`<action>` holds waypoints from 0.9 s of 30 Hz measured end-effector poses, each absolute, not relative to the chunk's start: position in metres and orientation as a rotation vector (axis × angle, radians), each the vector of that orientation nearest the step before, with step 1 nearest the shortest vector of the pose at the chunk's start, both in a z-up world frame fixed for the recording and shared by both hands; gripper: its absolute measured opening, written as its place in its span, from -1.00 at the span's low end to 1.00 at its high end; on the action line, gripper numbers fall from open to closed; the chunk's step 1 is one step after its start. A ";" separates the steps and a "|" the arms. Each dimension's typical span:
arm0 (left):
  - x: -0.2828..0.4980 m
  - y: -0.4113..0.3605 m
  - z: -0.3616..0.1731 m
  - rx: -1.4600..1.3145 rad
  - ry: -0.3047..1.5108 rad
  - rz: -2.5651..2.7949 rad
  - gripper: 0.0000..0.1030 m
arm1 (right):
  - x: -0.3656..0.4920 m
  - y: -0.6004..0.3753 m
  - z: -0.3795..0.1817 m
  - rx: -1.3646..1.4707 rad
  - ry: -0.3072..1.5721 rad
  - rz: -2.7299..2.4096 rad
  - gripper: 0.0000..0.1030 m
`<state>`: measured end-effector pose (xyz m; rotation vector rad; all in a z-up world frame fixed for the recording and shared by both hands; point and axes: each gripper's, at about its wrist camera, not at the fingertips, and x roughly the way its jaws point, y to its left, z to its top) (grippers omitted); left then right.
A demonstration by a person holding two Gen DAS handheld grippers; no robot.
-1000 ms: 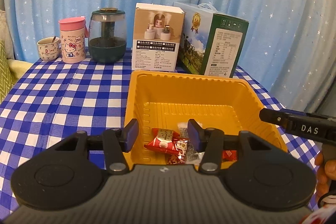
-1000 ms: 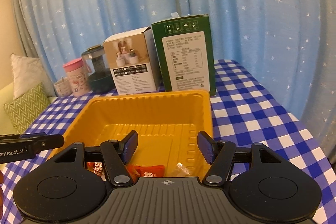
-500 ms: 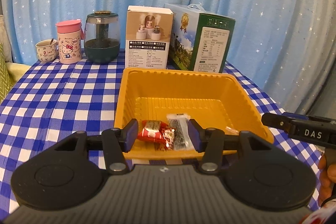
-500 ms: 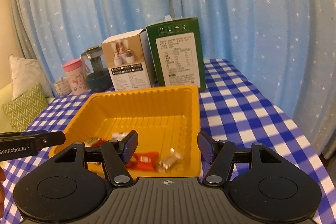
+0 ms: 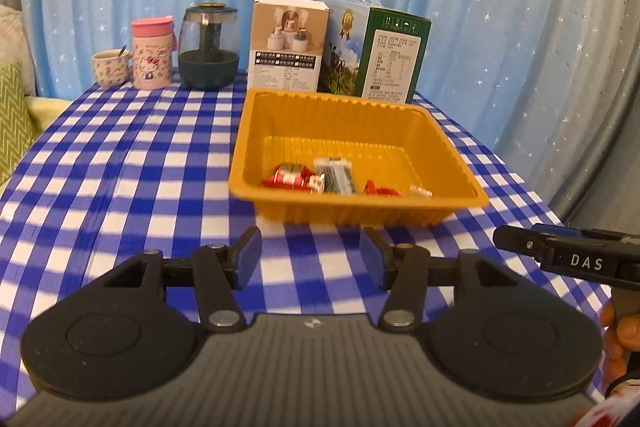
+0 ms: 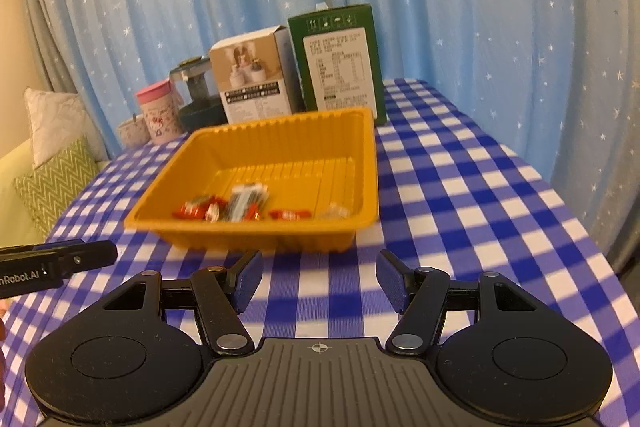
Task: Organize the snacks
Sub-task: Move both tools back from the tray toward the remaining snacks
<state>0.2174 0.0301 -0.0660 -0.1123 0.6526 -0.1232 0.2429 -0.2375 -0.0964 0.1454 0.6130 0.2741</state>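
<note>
Left wrist view: the left tool (image 5: pixel 311 255) hangs over the blue-and-white checked desk (image 5: pixel 120 195), its jaws spread with nothing between them, having just opened a little wider. Just beyond it sits the yellow tray (image 5: pixel 360 215), holding the snacks (image 5: pixel 312 178): red packets, a dark bar and a small clear-wrapped piece along its near side. Behind the tray stand a white box (image 5: pixel 286 45) and a green box (image 5: pixel 390 57); further left are a dark green jar (image 5: pixel 208 53), a pink cup (image 5: pixel 153 54) and a small mug (image 5: pixel 110 67). The right tool's finger (image 5: pixel 568 253) pokes in from the right edge, a hand (image 5: pixel 616 343) below it

Right wrist view: the right tool (image 6: pixel 319 281) is likewise spread and empty above the checked desk (image 6: pixel 460 195). The tray (image 6: pixel 256 239) lies just ahead, the snacks (image 6: pixel 240 205) clustered at its front. The two boxes stand at its far rim, against a starry blue curtain (image 6: pixel 480 7). A green zigzag cushion (image 6: pixel 56 179) shows at left
</note>
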 end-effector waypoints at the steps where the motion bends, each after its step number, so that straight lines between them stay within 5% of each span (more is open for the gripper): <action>1: 0.212 0.031 -0.067 -0.112 0.654 -0.118 0.01 | 0.239 -0.237 -0.098 0.141 0.617 0.276 0.22; 27: 0.135 0.061 -0.100 -0.066 0.748 -0.037 0.09 | 0.162 -0.235 -0.130 0.067 0.712 0.336 0.22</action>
